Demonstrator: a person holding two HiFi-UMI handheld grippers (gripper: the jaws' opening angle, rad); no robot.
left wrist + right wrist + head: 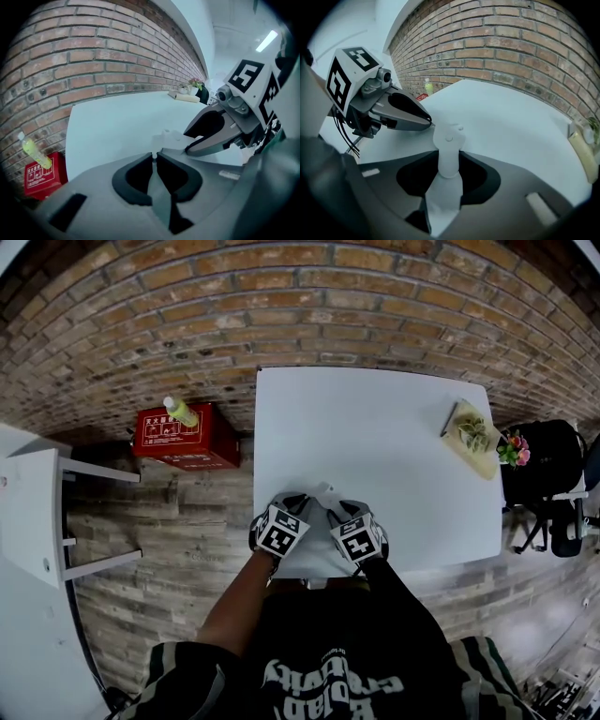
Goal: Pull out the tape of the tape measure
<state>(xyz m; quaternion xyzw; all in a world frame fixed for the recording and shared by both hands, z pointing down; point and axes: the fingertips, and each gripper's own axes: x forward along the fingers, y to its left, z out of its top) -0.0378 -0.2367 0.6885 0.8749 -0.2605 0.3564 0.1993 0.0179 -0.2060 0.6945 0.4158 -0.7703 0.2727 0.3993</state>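
A small white tape measure is held over the near edge of the white table, between my two grippers. My right gripper is shut on its body, which stands up between the dark pads. My left gripper comes in from the left. Its jaws stand almost together, pinching a thin white bit at the tips, apparently the end of the tape. From the left gripper view the tape measure sits just beyond those tips, in the right gripper. No pulled-out length of tape shows.
A board with food lies at the table's right edge, with flowers and a black chair beside it. Left of the table a green bottle lies on a red box. A brick wall runs behind.
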